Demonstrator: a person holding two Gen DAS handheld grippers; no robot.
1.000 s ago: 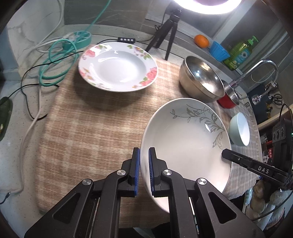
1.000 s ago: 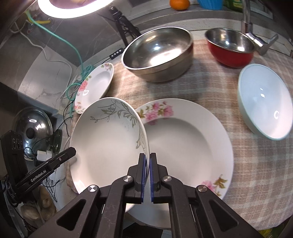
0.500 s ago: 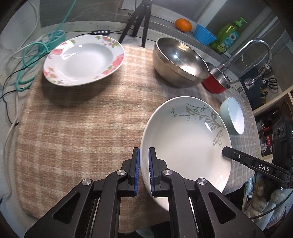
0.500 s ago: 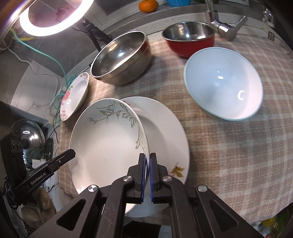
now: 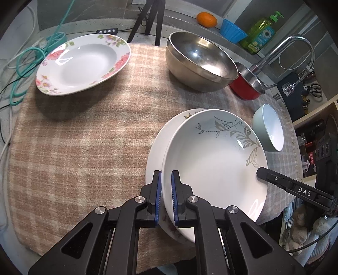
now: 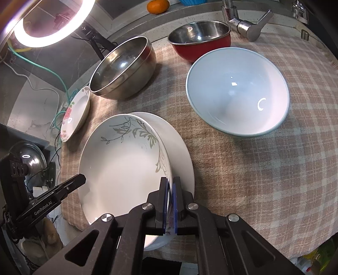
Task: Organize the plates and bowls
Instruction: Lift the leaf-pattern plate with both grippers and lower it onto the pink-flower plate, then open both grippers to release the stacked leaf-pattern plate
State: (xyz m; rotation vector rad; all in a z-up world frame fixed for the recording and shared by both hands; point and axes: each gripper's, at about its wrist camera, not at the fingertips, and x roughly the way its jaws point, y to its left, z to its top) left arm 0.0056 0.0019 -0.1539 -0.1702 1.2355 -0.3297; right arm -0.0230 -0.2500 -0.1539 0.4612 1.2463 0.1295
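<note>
A white plate with a grey leaf pattern (image 5: 213,160) (image 6: 124,167) sits low over a second white plate (image 5: 156,152) (image 6: 179,152) on the checked cloth. My left gripper (image 5: 166,186) is shut on the leaf plate's near rim. My right gripper (image 6: 170,190) is shut on its opposite rim. A rose-patterned plate (image 5: 82,63) (image 6: 75,112) lies at the far left. A large steel bowl (image 5: 200,61) (image 6: 122,67), a red bowl (image 5: 247,86) (image 6: 200,40) and a pale blue bowl (image 5: 270,131) (image 6: 236,93) stand beyond.
A tap (image 5: 283,55) (image 6: 243,23) rises behind the red bowl. A tripod (image 5: 152,19), green cable (image 5: 27,63), an orange (image 5: 206,19), a blue cup (image 5: 232,30) and a soap bottle (image 5: 262,31) stand at the back. The cloth (image 5: 74,148) ends at the table's near edge.
Both grippers have carried the leaf plate right and down over the second white plate. The lower plate's edge now shows beside it in the left wrist view.
</note>
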